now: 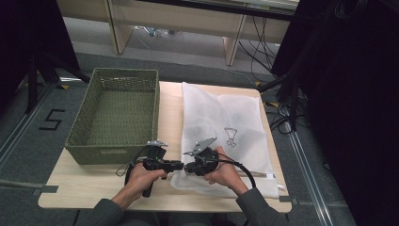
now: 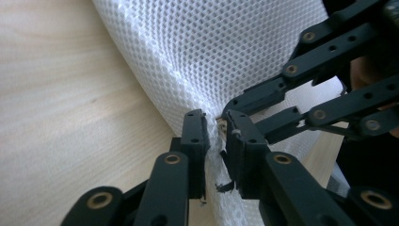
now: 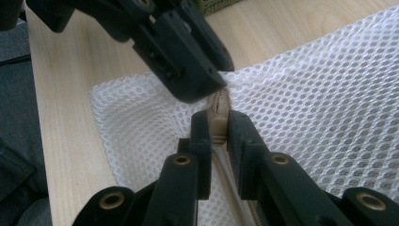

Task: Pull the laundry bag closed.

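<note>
Both of my grippers are meeting at the near-left corner of the white mesh bag (image 1: 226, 127). My left gripper (image 2: 215, 141) is pinching mesh, nearly closed; my right gripper (image 3: 217, 126) is clamping its beige zipper pull (image 3: 219, 110). Bare table (image 1: 94, 183) is lying leftward, below the green basket (image 1: 115, 115).

We read a black "5" (image 1: 52, 119) marked on the grey floor (image 1: 28, 155) to the left of the table. We find no legible words, brands or labels elsewhere; the small dark drawing (image 1: 230, 136) on the white mesh bag (image 1: 221, 113) carries no letters.
</note>
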`<state>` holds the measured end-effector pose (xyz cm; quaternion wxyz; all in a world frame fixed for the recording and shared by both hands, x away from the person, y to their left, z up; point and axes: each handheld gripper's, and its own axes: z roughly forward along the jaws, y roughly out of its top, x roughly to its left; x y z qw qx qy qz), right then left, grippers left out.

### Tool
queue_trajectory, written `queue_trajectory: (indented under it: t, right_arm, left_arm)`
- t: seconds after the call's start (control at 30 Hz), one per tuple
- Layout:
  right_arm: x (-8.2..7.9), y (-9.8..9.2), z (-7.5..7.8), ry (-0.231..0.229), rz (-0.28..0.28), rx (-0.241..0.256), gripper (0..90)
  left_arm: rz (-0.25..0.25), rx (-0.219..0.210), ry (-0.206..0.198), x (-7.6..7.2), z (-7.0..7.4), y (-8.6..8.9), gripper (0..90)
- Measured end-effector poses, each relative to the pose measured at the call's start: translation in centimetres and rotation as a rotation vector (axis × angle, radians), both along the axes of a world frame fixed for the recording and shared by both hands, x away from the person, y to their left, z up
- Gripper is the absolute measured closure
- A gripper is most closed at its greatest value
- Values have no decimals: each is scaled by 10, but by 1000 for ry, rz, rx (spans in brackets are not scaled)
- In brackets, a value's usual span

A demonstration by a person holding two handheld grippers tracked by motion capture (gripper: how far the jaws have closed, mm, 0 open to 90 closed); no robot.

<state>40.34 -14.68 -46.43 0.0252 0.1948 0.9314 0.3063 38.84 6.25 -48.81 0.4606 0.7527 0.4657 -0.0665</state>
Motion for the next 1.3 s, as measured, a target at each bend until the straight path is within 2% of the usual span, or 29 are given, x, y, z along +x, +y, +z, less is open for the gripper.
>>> queue_trajectory:
  t: [0.1,0.13,0.2,0.23,0.3,0.37,0.4,0.53,0.63,0.7,0.87,0.93,1.1,1.23,1.3]
  right_arm:
    - [-1,0,1,-6,4,-5,818]
    - [1,-1,1,-24,28,-17,818]
    - [-1,1,0,-11,7,-7,818]
    - [0,0,0,-23,17,-21,874]
    - [1,-1,0,-25,25,-22,851]
    - [0,1,-1,1,5,-3,822]
    - [0,1,-2,-8,6,-18,814]
    - [0,2,-2,0,-22,-17,757]
    - [0,0,-2,-13,-17,-21,757]
    - [0,1,-2,9,-18,-7,719]
    - [2,2,-4,4,8,9,711]
    - [2,2,-4,11,13,20,714]
    - [2,4,-5,9,29,24,804]
    - [2,3,-3,-4,28,25,812]
    - [2,2,-2,-12,39,19,813]
  left_arm:
    - [10,-12,7,1,-1,1,792]
    - [12,-20,12,1,-1,1,813]
    - [15,-29,15,0,0,1,839]
    - [12,-20,8,0,0,1,849]
    - [11,-18,4,-1,0,1,852]
    - [15,-21,-2,-1,1,0,856]
    - [15,-18,-9,-2,2,-1,859]
    - [10,-11,-21,-2,4,0,860]
    - [7,-21,-18,-2,4,0,860]
    - [1,-28,-24,-2,4,-1,860]
    - [-14,-47,-38,-2,7,0,862]
    - [-21,-52,-44,-2,7,-1,863]
    - [-17,-62,-39,-1,7,0,862]
    - [-20,-67,-43,-1,8,2,858]
    - [-21,-72,-31,0,7,2,842]
